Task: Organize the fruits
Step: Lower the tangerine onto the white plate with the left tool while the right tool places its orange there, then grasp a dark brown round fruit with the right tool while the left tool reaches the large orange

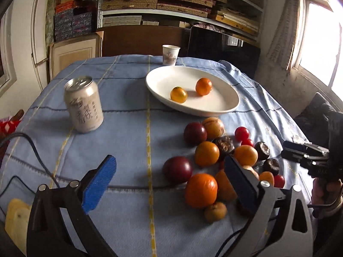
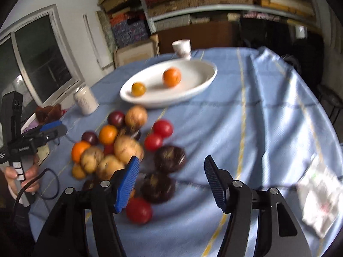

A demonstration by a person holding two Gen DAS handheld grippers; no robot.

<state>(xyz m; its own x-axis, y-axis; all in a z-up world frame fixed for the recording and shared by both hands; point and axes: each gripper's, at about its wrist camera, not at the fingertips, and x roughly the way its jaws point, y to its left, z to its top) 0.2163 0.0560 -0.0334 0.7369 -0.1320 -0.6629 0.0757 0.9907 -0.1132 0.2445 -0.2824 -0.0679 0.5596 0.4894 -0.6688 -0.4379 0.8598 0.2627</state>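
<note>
The left gripper (image 1: pixel 169 184), blue-padded, stands wide apart and empty; its right pad hides part of the heap of loose round fruits (image 1: pixel 223 160) on the blue-clothed counter (image 1: pixel 128 132). The right gripper (image 2: pixel 171 182) gapes half apart over blurred dark fruits. Two small oranges (image 1: pixel 189 90) lie apart in the white oval ceramic dish (image 1: pixel 227 107) beyond the heap.

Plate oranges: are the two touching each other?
Apart. The left wrist view shows bare white plate between the smaller orange and the bigger orange; the right wrist view shows the same gap.
</note>
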